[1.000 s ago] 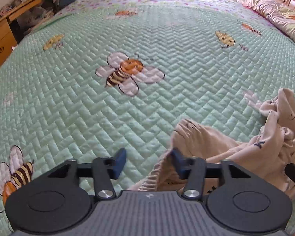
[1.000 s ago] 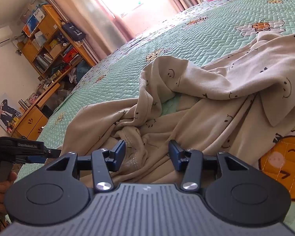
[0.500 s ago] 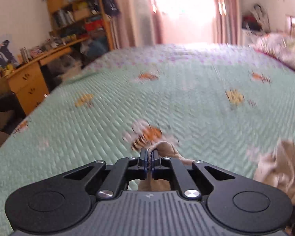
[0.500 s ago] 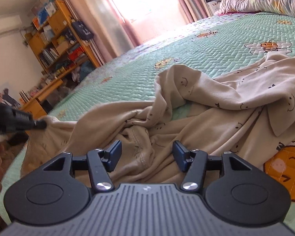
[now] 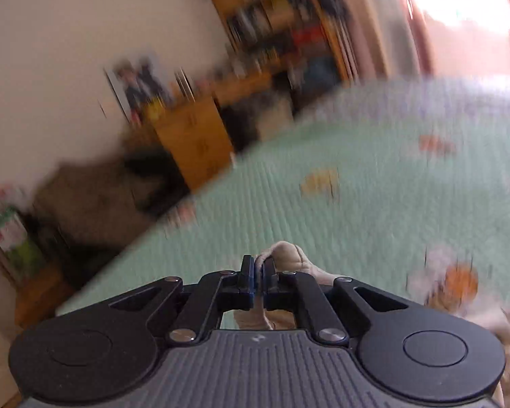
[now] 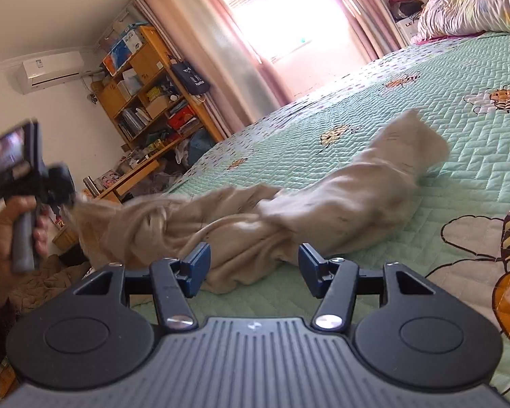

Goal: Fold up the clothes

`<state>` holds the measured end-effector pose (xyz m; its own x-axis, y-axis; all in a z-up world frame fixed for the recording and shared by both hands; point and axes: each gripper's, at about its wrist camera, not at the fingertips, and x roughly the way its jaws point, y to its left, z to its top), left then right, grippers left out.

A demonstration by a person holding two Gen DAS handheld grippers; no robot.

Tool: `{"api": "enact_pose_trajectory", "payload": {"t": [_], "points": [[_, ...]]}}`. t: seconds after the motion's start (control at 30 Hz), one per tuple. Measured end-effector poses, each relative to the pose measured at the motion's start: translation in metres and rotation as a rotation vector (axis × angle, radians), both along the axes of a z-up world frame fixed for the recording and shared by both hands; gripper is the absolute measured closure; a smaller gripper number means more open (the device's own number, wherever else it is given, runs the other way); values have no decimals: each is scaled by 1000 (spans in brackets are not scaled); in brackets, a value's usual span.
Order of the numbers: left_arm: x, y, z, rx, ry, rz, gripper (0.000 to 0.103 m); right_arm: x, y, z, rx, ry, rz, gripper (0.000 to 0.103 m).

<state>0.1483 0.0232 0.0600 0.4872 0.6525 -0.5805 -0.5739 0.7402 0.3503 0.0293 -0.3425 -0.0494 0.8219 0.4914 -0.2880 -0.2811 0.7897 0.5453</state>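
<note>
Beige cotton garment (image 6: 241, 217) with small printed marks lies stretched in a rumpled rope across my mint-green quilted bedspread with bee and flower patches (image 6: 459, 156). One end of it is clenched in my left gripper (image 5: 257, 268), whose jaws are pressed together on a fold of the cloth; in the right wrist view I see that gripper raised off the near edge of the bed, held in a hand (image 6: 3, 238). My right gripper (image 6: 253, 267) hovers low over the bedspread with its blue-padded jaws spread wide and nothing between them, the garment just beyond its fingertips. The left wrist view is heavily blurred. A wooden bookshelf (image 6: 146, 85) stands against the far wall beside pink curtains (image 6: 200, 51).
</note>
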Motion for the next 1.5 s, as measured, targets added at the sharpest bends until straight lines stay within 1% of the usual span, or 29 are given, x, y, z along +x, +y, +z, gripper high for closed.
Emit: {"api": "enact_pose_trajectory", "payload": {"t": [0.07, 0.13, 0.2, 0.27, 0.33, 0.4, 0.43, 0.47, 0.53, 0.63, 0.73, 0.77, 0.8, 0.87, 0.97, 1.03, 1.07, 1.1, 1.13, 1.17, 1.2, 1.23, 1.3, 1.33, 1.4, 1.47, 1.5], "points": [[-16, 16, -25, -97, 66, -1, 98, 0, -1, -1, -6, 5, -6, 44], [-36, 21, -37, -128, 66, -7, 98, 2, -2, -2, -6, 19, -18, 44], [-56, 23, -43, -168, 51, -19, 94, 3, -2, -3, -11, 37, -33, 43], [-73, 24, -44, -208, 31, -32, 77, 3, -2, -4, -22, 48, -56, 43], [-86, 24, -44, -217, 9, -27, 70, 4, -5, -5, -21, 63, -79, 43], [-93, 26, -42, -221, -20, -23, 60, 6, -9, -7, -10, 79, -104, 43], [-95, 26, -40, -224, -36, -17, 49, 8, -11, -8, -8, 87, -121, 43], [-97, 26, -38, -224, -50, -16, 44, 10, -13, -8, -13, 95, -141, 43], [-99, 24, -35, -228, -76, -15, 43, 13, -17, -7, -21, 107, -179, 43], [-105, 22, -31, -254, -110, -17, 38, 23, -27, -3, -11, 128, -238, 43], [-109, 25, -28, -282, -134, -7, 36, 37, -37, 3, 31, 157, -262, 43], [-110, 26, -28, -290, -140, -5, 36, 41, -38, 7, 31, 156, -266, 43], [-110, 27, -27, -294, -143, -9, 35, 45, -37, 10, 11, 144, -267, 43], [-111, 29, -28, -302, -141, -17, 33, 54, -31, 17, -81, 118, -256, 43], [-111, 32, -31, -313, -133, -33, 33, 72, -23, 17, -123, 144, -202, 43], [-110, 32, -34, -319, -124, -45, 33, 81, -14, 16, -153, 142, -176, 44], [-110, 31, -35, -322, -119, -50, 33, 84, -8, 15, -185, 141, -176, 47], [-110, 31, -36, -325, -113, -53, 33, 87, -1, 14, -219, 140, -178, 55], [-110, 31, -37, -328, -107, -56, 33, 88, 4, 12, -242, 141, -182, 60], [-109, 32, -38, -329, -101, -55, 32, 88, 8, 11, -258, 145, -195, 73], [-109, 32, -38, -330, -95, -54, 32, 85, 11, 10, -270, 146, -213, 82], [-109, 33, -39, -331, -89, -54, 31, 81, 13, 10, -278, 140, -224, 84], [-110, 36, -40, -345, -80, -50, 30, 68, 12, 14, -259, 114, -224, 97], [-110, 37, -41, -355, -76, -48, 30, 61, 10, 18, -237, 103, -227, 97], [-111, 41, -43, -375, -69, -43, 30, 45, -5, 26, -151, 84, -245, 97], [-112, 44, -45, -395, -61, -38, 30, 31, -27, 31, -68, 87, -301, 97], [-112, 46, -45, -406, -58, -37, 30, 25, -37, 34, -60, 84, -334, 97]]}}
